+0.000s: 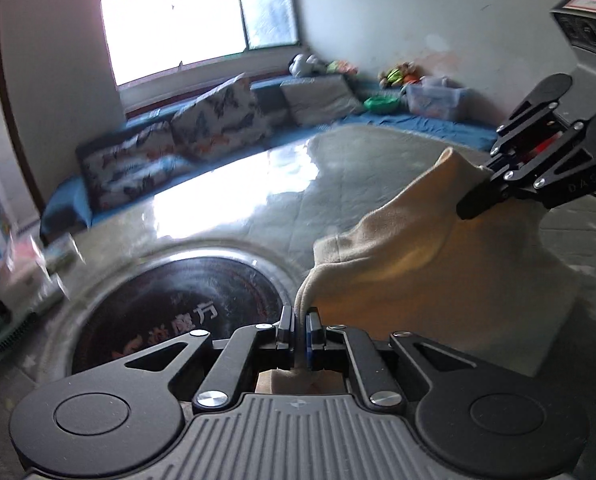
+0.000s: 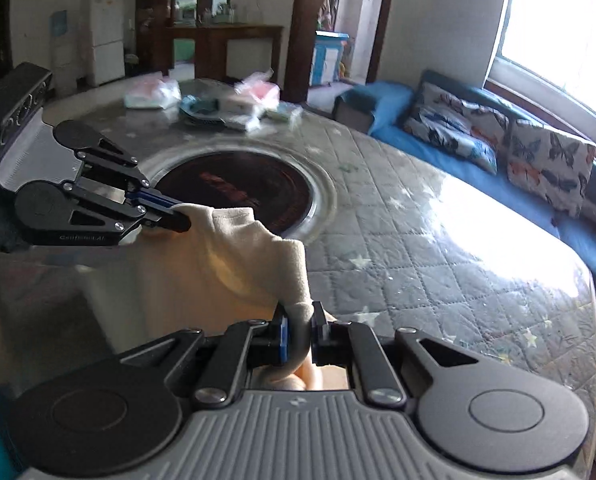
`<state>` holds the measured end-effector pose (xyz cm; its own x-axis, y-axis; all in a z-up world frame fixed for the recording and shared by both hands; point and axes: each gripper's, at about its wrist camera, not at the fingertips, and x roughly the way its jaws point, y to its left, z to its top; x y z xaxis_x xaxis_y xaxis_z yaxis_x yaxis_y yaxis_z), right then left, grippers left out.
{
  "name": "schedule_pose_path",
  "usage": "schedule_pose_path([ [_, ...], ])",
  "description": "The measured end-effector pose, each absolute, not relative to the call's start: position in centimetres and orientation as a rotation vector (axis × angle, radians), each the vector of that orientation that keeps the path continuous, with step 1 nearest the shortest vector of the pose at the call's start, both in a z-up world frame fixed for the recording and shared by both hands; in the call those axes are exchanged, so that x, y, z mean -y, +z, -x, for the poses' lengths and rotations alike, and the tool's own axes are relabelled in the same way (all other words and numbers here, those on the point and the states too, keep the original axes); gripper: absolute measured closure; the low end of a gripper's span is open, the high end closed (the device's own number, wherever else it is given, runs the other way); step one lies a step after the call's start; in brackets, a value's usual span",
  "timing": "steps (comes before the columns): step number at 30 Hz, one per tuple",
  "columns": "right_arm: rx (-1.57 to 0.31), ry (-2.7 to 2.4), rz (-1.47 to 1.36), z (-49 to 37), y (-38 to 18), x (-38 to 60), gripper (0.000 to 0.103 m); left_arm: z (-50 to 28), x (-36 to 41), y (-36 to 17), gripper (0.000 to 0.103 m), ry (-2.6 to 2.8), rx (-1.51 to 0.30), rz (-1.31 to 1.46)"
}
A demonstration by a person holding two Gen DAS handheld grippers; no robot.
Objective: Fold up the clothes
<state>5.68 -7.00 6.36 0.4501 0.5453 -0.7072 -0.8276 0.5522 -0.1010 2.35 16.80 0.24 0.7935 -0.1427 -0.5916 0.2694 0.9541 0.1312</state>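
A cream-coloured garment [image 1: 426,248] hangs stretched between both grippers above the round table. In the left wrist view my left gripper [image 1: 301,320] is shut on one edge of the cloth, which bunches between its pads. The right gripper [image 1: 474,204] comes in from the upper right and pinches the other end. In the right wrist view my right gripper [image 2: 300,322] is shut on a fold of the garment [image 2: 233,260], and the left gripper [image 2: 179,216] holds the far corner at the left. The lower part of the cloth drapes down out of sight.
The table has a quilted cover under clear plastic [image 2: 418,240] and a dark round inset [image 2: 237,192] in the middle. Plastic-wrapped packets [image 2: 217,104] lie at its far side. A blue sofa with butterfly cushions [image 2: 498,140] runs under the window.
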Motion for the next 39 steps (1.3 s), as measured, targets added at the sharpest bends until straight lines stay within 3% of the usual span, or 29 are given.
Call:
schedule_pose_path([
  [7,-0.777,0.732,0.315,-10.2,2.0,6.9,0.085,-4.9,-17.0,-1.9,0.094,-0.175,-0.662,-0.196],
  [23,-0.791,0.795,0.242,-10.6,1.4,5.4,0.085,0.3,-13.8,2.7,0.091,-0.331,-0.571,-0.151],
  [30,-0.781,0.740,0.250,-11.0,0.8,4.8,0.085,4.0,-11.5,0.7,0.091,-0.477,-0.567,-0.253],
  [39,-0.786,0.722,0.264,-11.2,0.7,4.3,0.082,3.5,-13.4,-0.4,0.091,-0.476,-0.637,-0.146],
])
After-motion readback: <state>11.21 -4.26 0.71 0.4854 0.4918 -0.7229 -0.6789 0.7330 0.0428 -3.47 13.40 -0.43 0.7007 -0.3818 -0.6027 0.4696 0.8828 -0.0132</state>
